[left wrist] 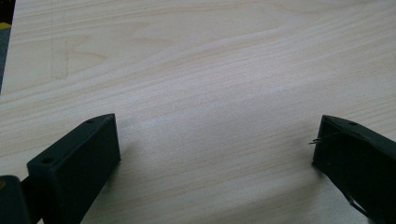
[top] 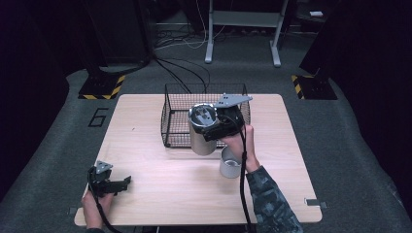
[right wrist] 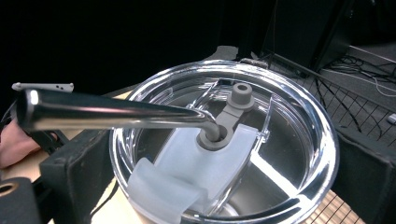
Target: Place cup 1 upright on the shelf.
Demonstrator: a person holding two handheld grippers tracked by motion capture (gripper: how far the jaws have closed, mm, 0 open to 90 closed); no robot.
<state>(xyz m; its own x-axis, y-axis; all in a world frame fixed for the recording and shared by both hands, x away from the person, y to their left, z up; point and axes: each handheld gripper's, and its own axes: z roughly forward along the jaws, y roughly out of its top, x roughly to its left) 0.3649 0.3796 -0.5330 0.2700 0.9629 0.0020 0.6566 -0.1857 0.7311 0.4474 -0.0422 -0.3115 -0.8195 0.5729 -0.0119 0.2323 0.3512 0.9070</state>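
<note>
- The pale wooden desk [top: 145, 145] stood on grey carpet in a dark room, with cables trailing behind it.
- A black wire basket [top: 177, 116] sat at the desk's far middle; a short steel cup [top: 230, 164] stood near its front.
- Your right gripper [top: 214, 121] pinched the steel tumbler [top: 201, 138] upright at the basket's front edge, its clear lid [right wrist: 289, 140] on top and its bent metal straw [right wrist: 116, 114] leaning left.
- Your left gripper [top: 127, 183] rested at the near-left corner, jaws spread over bare wood.

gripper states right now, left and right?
Left gripper: open, nothing between the jaws, low over the table.
Right gripper: shut on the steel tumbler, near the wire basket.
</note>
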